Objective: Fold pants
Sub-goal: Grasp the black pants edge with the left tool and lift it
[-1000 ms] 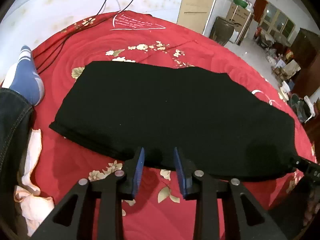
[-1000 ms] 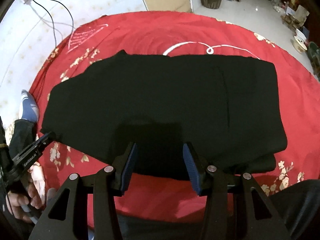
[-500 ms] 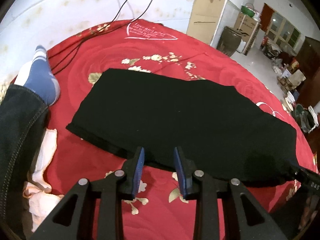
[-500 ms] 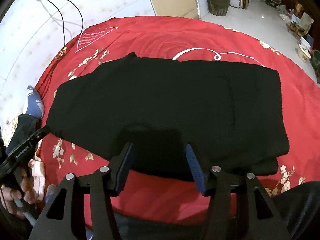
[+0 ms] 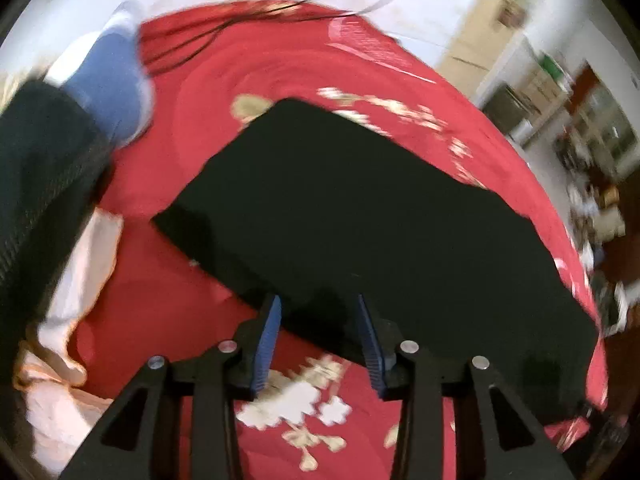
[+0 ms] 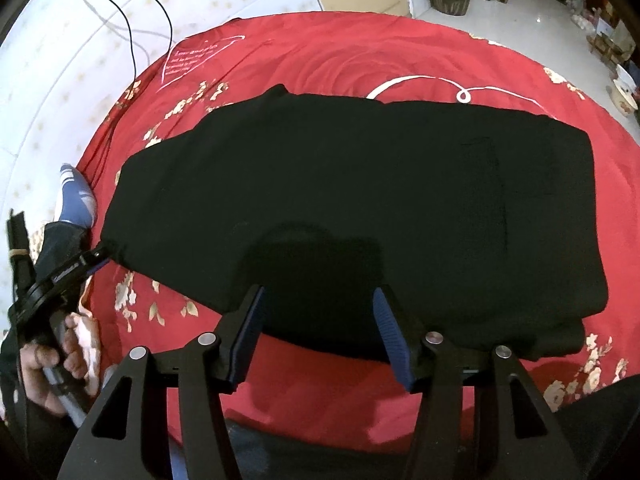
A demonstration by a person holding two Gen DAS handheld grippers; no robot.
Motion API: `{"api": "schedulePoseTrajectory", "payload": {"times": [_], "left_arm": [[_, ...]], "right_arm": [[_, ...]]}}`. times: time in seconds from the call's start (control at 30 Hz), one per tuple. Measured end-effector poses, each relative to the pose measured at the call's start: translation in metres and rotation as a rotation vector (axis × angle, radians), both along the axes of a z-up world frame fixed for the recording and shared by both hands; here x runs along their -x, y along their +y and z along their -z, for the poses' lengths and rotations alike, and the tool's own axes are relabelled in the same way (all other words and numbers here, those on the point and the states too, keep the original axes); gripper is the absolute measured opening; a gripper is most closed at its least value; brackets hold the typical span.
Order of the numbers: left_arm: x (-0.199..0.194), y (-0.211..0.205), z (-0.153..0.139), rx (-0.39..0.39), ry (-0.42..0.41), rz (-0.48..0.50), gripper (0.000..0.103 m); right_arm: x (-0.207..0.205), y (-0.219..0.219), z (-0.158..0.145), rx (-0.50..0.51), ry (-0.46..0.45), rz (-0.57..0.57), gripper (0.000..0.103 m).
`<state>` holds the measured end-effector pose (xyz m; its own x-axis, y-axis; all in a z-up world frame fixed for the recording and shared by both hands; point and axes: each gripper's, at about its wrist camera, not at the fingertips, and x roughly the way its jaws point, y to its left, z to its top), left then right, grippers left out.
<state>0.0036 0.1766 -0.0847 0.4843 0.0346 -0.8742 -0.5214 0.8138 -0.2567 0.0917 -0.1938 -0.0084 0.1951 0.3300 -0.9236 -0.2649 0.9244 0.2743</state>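
Note:
The black pants (image 6: pixel 360 200) lie flat and folded lengthwise on the red bedspread (image 6: pixel 360 60); they also show in the left wrist view (image 5: pixel 360 220). My left gripper (image 5: pixel 318 304) is open and empty, hovering over the pants' near edge toward their left end. In the right wrist view the left gripper (image 6: pixel 94 260) shows at the pants' left corner, held by a hand. My right gripper (image 6: pixel 318 300) is open and empty above the near edge at the middle of the pants.
A foot in a blue sock (image 5: pixel 112 84) and a dark-trousered leg (image 5: pixel 36 180) rest on the left of the bed. A pale cloth (image 5: pixel 76 288) lies beside them. Black cables (image 6: pixel 132 20) run along the white wall. Room clutter stands at the right.
My left gripper has swung left toward the pants' left end; its view is now blurred with motion. My right gripper has pulled back slightly and its jaws have widened a little.

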Motion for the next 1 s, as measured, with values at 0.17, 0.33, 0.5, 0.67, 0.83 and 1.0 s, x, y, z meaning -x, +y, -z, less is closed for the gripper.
{"api": "schedulePoseTrajectory", "payload": {"times": [0.17,0.33,0.5,0.67,0.83,1.0], "left_arm": [[0.013,0.025,0.012,0.031,-0.036,-0.114,0.042],[0.017,0.027,0.014,0.019,-0.071,-0.139,0.044],[0.007,0.041,0.018,0.05,-0.149,-0.174,0.049],[-0.001,0.048,0.019,0.033,-0.202,-0.182,0.048],[-0.01,0.05,0.02,-0.027,-0.171,-0.175,0.02],[-0.01,0.053,0.008,0.011,-0.175,-0.168,0.006]], "right_arm": [[-0.003,-0.002,0.002,-0.031,0.02,0.01,0.056],[-0.009,-0.003,0.006,-0.068,0.038,0.026,0.056],[-0.013,0.0,0.008,-0.09,0.047,0.021,0.057],[-0.016,-0.002,0.012,-0.114,0.064,0.043,0.057],[-0.02,-0.004,0.015,-0.135,0.08,0.06,0.057],[-0.022,-0.005,0.017,-0.136,0.083,0.073,0.057]]}}
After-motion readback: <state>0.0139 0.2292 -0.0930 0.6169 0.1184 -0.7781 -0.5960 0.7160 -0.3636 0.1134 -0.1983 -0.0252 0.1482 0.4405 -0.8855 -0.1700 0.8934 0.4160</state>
